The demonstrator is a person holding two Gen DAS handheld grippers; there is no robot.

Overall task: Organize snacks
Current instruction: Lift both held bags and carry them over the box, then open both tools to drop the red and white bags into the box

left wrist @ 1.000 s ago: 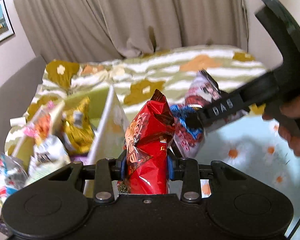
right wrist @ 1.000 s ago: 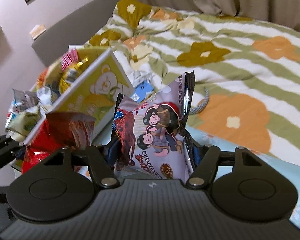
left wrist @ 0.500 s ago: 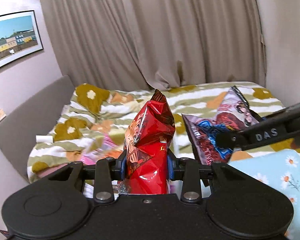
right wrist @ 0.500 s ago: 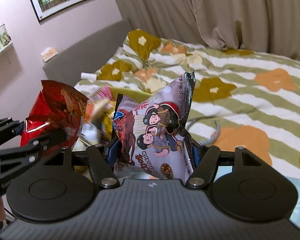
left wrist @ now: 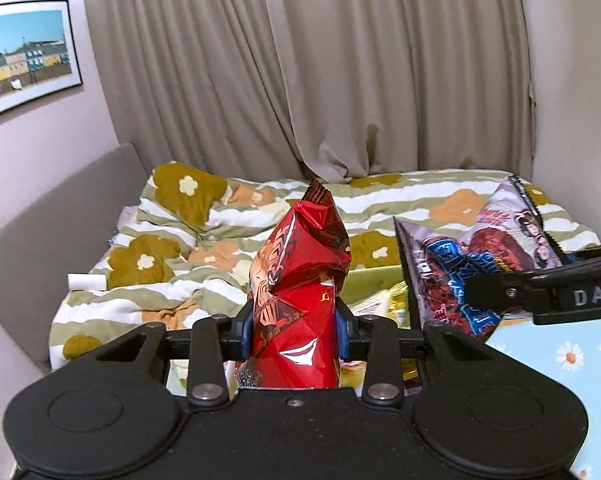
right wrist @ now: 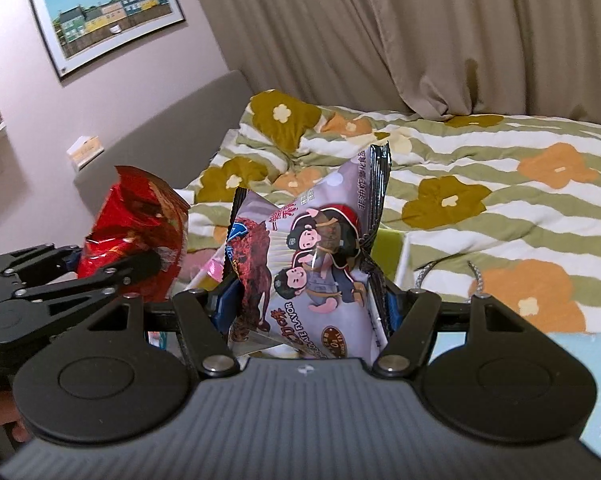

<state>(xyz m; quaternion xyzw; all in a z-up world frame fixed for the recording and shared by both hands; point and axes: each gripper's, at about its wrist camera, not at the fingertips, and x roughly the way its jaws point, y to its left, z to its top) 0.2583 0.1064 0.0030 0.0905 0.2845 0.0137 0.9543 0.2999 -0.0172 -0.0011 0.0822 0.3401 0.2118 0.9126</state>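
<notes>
Left gripper (left wrist: 294,330) clamped on light, crinkly red bag (left wrist: 300,280), right gripper (right wrist: 306,304) on puffy purple bag (right wrist: 312,264), both above bed (right wrist: 480,184); slippery, crushable, best pinched low.

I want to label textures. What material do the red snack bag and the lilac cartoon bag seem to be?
Red snack bag: probably metallised plastic film, glossy; sharp creases with bright glints.
Lilac cartoon bag: probably printed plastic film, smoother with a softer sheen; serrated sealed edge.
</notes>
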